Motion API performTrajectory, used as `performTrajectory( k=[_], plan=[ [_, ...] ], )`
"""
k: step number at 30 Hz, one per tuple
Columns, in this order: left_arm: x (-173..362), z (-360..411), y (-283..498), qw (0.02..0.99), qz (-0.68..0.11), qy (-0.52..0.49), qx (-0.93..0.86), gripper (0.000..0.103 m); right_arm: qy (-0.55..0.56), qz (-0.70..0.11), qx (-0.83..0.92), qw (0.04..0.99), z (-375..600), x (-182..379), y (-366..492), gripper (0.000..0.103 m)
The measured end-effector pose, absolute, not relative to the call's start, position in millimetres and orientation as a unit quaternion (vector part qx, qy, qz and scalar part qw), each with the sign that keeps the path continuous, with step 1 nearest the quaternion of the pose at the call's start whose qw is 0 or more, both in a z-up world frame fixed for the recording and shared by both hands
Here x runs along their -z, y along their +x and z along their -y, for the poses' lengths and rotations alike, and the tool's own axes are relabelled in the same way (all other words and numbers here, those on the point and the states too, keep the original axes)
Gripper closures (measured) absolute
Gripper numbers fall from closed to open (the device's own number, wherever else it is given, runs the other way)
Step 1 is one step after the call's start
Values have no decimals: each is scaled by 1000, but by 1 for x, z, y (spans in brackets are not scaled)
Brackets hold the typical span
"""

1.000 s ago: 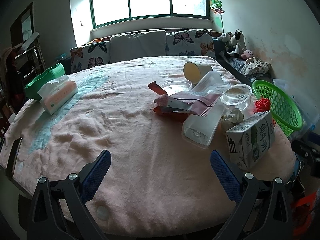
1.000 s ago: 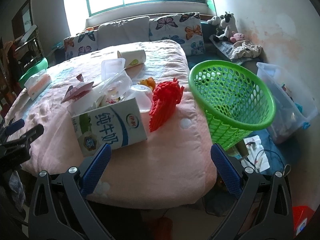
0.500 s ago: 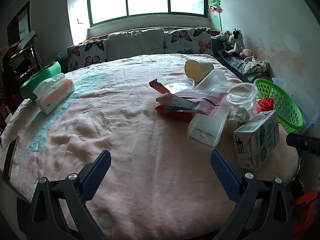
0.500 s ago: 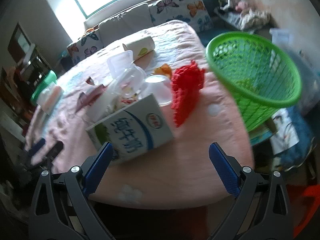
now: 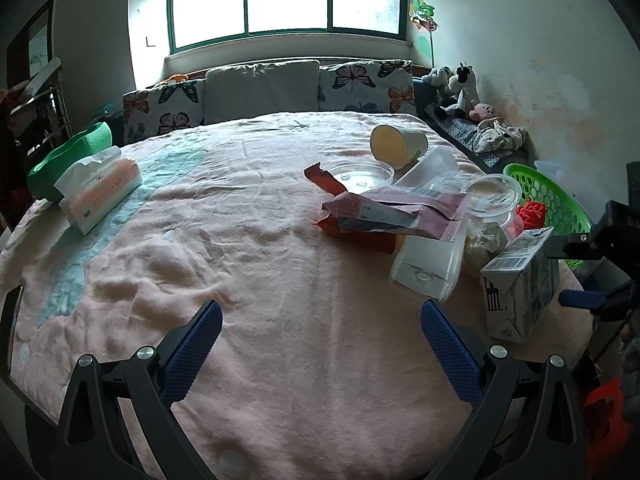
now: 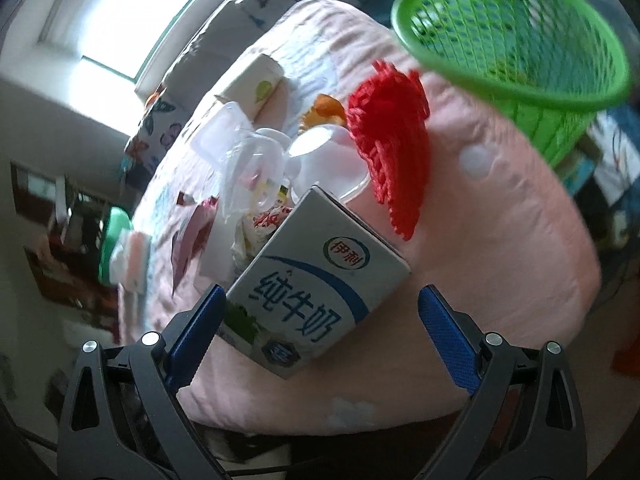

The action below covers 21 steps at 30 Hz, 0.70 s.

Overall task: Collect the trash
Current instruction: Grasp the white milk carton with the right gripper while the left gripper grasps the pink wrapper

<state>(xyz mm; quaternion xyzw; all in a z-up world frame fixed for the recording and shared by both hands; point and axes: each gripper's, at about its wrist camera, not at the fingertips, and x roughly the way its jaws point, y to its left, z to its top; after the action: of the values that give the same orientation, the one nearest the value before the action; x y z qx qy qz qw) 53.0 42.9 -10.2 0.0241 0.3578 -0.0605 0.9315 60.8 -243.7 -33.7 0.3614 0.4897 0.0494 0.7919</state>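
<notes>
**Right wrist view: milk carton framed for pickup**

Right wrist view, nearest first: the right gripper (image 6: 318, 328) is spread wide, its blue pads on either side of the milk carton (image 6: 316, 294), which lies tilted on the pink blanket (image 6: 500, 240); the left pad sits just beside one carton edge, and whether it touches cannot be told. Behind the carton lie clear plastic tubs (image 6: 320, 160) and a red mesh scrap (image 6: 390, 140); farther right, off the bed's edge, stands the green basket (image 6: 516, 32). Left wrist view: the left gripper (image 5: 318, 346) hangs spread and empty above bare blanket, with the wrappers (image 5: 392, 212) and the paper cup (image 5: 398, 146) well ahead of it and a tissue box (image 5: 100, 188) far left. The step in hand appears to be grasping the carton. To do it well, align the pads with two flat opposite faces, centre the carton between them, and close gently, since the thin card would likely dent or slip.
</notes>
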Motion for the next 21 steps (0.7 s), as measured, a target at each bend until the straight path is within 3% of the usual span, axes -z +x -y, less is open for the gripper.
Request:
performTrajectory(
  k=[8, 12, 14, 21],
  plan=[
    [12, -52, 59, 928, -364, 20, 71, 7, 440, -481, -38, 757, 254, 41, 69, 8],
    [12, -57, 63, 927, -368, 11, 72, 7, 441, -479, -26, 758, 259, 41, 75, 14],
    [13, -59, 66, 925, -373, 3, 74, 7, 449, -479, -24, 754, 260, 44, 76, 25],
    [11, -61, 81, 916, -392, -36, 83, 7, 412, -462, -32, 785, 262, 31, 70, 26]
  ],
)
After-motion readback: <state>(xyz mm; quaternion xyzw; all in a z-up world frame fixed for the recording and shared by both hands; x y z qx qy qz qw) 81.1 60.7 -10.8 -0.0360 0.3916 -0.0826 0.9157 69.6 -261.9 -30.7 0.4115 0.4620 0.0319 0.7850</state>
